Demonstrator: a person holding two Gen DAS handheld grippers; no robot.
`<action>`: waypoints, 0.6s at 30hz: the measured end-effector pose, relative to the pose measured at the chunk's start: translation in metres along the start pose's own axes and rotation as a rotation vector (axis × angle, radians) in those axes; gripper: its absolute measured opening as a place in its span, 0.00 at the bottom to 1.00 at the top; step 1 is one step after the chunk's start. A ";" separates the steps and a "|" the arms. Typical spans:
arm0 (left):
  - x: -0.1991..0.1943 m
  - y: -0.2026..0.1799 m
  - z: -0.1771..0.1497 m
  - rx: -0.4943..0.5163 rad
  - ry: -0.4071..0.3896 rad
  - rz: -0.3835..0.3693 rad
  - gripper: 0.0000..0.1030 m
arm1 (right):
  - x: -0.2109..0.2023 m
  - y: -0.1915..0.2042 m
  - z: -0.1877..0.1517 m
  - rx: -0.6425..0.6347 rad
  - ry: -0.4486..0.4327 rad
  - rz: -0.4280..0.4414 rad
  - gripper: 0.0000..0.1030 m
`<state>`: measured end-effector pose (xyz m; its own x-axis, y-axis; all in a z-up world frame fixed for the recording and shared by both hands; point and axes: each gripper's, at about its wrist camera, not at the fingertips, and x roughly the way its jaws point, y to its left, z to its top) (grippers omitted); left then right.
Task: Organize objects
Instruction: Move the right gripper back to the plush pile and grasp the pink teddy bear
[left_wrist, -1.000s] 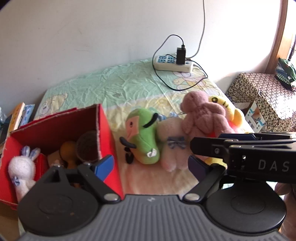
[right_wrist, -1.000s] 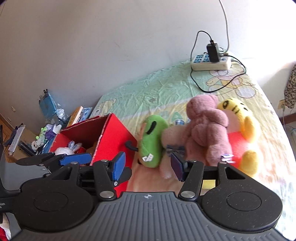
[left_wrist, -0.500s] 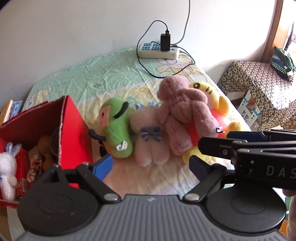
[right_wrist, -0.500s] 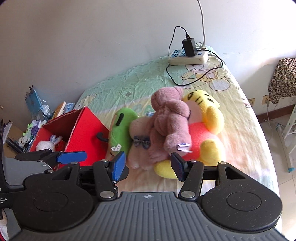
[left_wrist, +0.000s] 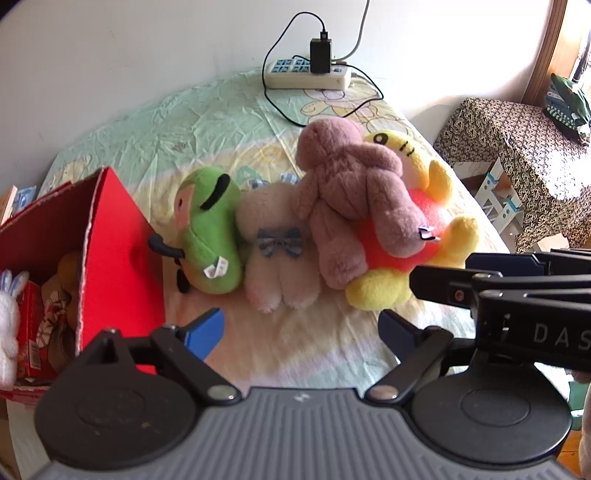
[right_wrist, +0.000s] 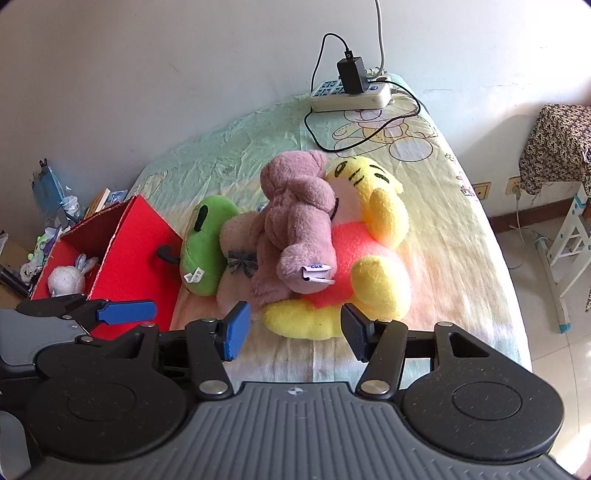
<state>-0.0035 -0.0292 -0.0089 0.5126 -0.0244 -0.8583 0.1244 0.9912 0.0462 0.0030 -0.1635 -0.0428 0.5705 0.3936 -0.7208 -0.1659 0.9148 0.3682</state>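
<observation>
The right gripper (right_wrist: 293, 332), jaws apart and empty, sits nearest the yellow plush (right_wrist: 369, 266) lying lengthwise ahead on the bed (right_wrist: 443, 206), likelier its target than the empty, open left gripper's (left_wrist: 301, 330).

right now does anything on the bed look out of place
Yes: a power strip with a charger plugged in lies on the bed sheet near the wall, its black cable looping over the fabric behind the plush toys.

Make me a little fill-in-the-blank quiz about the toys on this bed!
The box beside the toys is coloured ____.
The mauve plush lies on top of the ____ and red plush.
A small white ____ toy sits inside the box.
Both tongs, left and right, hold ____.

Missing words: red; yellow; rabbit; nothing
</observation>
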 end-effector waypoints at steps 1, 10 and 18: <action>0.001 -0.001 0.000 0.001 0.005 0.000 0.88 | 0.000 -0.002 0.000 0.002 0.002 -0.002 0.56; 0.006 -0.004 0.012 0.017 0.021 0.015 0.88 | -0.004 -0.013 0.011 0.020 -0.014 0.003 0.56; 0.008 0.000 0.035 -0.002 -0.001 -0.053 0.88 | -0.005 -0.017 0.032 0.006 -0.052 0.005 0.56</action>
<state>0.0307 -0.0341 0.0022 0.5063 -0.0769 -0.8589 0.1492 0.9888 -0.0005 0.0282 -0.1840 -0.0266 0.6107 0.3930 -0.6875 -0.1646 0.9122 0.3752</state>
